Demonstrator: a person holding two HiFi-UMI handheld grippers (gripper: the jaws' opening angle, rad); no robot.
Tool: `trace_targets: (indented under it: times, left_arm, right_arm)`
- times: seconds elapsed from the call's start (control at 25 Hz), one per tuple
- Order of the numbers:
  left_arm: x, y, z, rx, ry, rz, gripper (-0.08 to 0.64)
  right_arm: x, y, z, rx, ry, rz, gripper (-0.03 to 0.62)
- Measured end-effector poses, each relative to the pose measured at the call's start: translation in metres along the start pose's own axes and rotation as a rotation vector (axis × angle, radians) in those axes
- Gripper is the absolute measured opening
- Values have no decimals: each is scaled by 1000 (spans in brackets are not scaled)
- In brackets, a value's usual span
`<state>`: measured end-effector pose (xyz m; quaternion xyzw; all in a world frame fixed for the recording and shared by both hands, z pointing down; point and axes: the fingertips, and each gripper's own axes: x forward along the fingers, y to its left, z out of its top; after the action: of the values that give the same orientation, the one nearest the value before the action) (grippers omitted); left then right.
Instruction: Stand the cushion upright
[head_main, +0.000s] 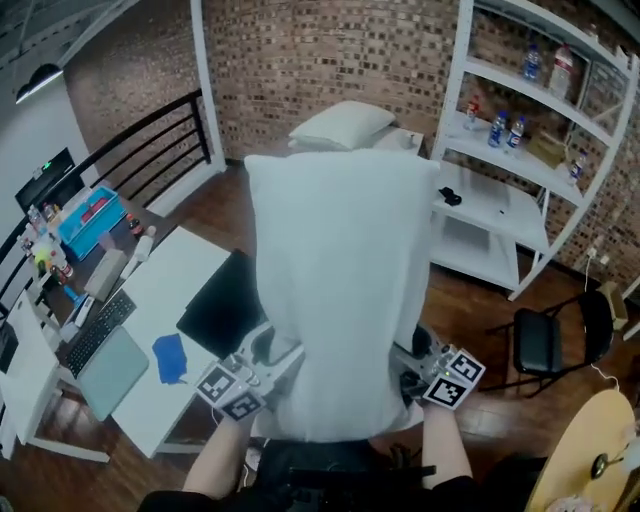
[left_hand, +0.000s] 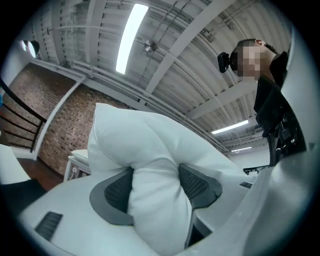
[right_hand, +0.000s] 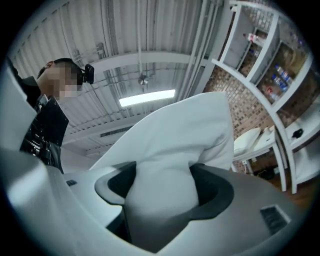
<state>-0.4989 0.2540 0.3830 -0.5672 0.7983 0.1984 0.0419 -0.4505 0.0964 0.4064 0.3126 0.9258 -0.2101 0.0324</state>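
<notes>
A large white cushion (head_main: 340, 290) hangs upright in the air in front of me, held by its lower corners. My left gripper (head_main: 268, 372) is shut on the lower left corner, and the cushion (left_hand: 157, 200) bulges between its dark pads (left_hand: 119, 191). On the lower right corner my right gripper (head_main: 412, 375) is shut, the white cushion (right_hand: 162, 197) pinched between both pads (right_hand: 212, 187). Both grippers point slightly upward, towards the ceiling. The cushion hides much of the floor and furniture behind it.
A second white pillow (head_main: 340, 125) lies on a white unit at the back. White shelving (head_main: 520, 160) with bottles stands right, a black chair (head_main: 545, 340) below it. At left is a white table (head_main: 160, 330) with a keyboard and a blue cloth. A black railing (head_main: 130, 150) runs far left.
</notes>
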Motion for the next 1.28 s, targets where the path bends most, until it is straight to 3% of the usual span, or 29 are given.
trace_targets:
  times: [0.16,0.36,0.6,0.72,0.92,1.28]
  left_arm:
    - [79,-49,-32,-32,44,-149,259]
    - [160,-110,-49,-115,155,-322,260]
    - [207,-126,-150,-169,197,-502,258]
    - [250,-132,-182,-193,225,-581,258]
    - [323,-117,-217,-222,245,-681,258]
    - [465,-41,-219,-247,266,-798,255]
  right_arm:
    - [-87,-33,38,-29,-59,-138,319]
    - [-177,-42,83,-12,-143,-350,318]
    - [-254,-93,37,-69,-216,-509,318]
    - [-286,-128,35,-73,-255,-589,316]
    - [-300,-188,51,-85,-292,-677,316]
    - [-259,-314,114,-126,-346,-759,316]
